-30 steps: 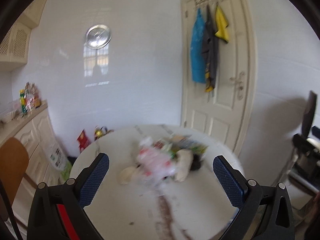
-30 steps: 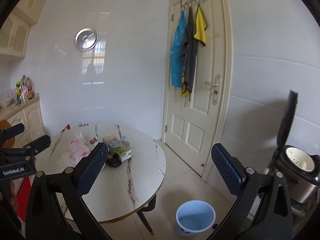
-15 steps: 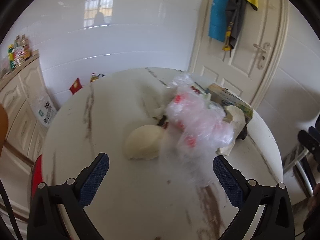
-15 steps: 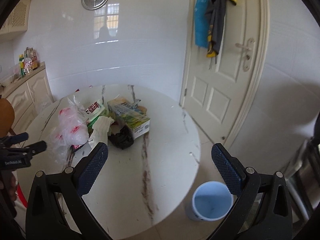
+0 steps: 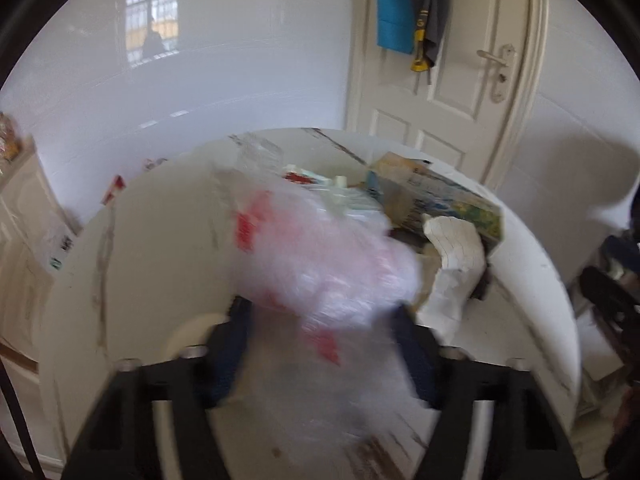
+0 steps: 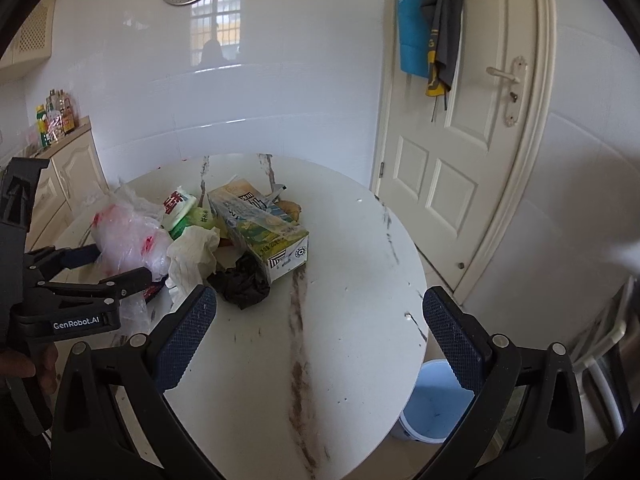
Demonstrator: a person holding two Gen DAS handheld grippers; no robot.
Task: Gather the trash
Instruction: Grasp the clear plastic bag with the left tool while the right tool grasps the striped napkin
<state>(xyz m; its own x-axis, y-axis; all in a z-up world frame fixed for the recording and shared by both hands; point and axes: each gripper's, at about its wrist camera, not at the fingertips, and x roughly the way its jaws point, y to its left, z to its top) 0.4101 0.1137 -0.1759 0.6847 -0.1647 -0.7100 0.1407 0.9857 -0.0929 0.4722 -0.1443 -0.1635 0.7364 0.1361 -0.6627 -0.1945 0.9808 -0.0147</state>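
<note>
A heap of trash lies on the round white marble table (image 6: 344, 332). In it are a clear plastic bag with red print (image 6: 128, 236) (image 5: 320, 256), a crumpled white tissue (image 6: 192, 256), a black bag (image 6: 240, 284), a green and yellow carton (image 6: 260, 228) and a red and white packet (image 6: 180, 206). My left gripper (image 6: 120, 262) (image 5: 320, 320) has its jaws closing on the plastic bag, and both pads touch the bag's sides. My right gripper (image 6: 318, 296) hangs open over bare tabletop, just right of the black bag, with nothing between its fingers.
A light blue bin (image 6: 436, 404) stands on the floor by the table's near right edge. A white door (image 6: 452, 152) with hanging cloths is behind the table. Cream cabinets (image 6: 68, 184) run along the left wall. A hand (image 6: 24, 364) holds the left gripper.
The left gripper has come down onto the plastic bag and its jaws have narrowed around it. The right gripper has sunk toward the table and tilted further down.
</note>
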